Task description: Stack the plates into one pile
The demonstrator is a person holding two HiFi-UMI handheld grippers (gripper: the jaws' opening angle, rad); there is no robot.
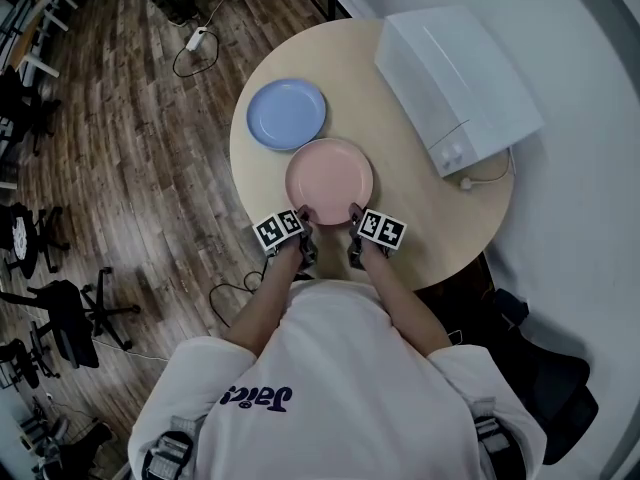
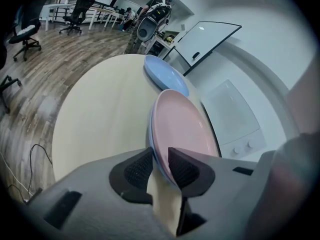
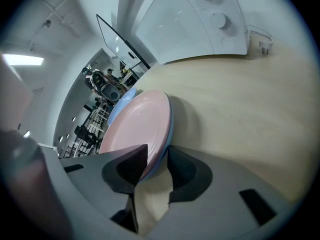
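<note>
The left gripper (image 1: 304, 216) and right gripper (image 1: 354, 215) each have jaws clamped on the near rim of the pink plate (image 1: 329, 180), which sits on the table (image 1: 440, 238); the blue plate (image 1: 287, 113) lies just beyond, far-left, on the left gripper's side.

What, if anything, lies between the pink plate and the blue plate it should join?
Nothing visible does. The pink plate sits right beside the blue plate, with only bare table around; the white appliance stands off to the side.
</note>
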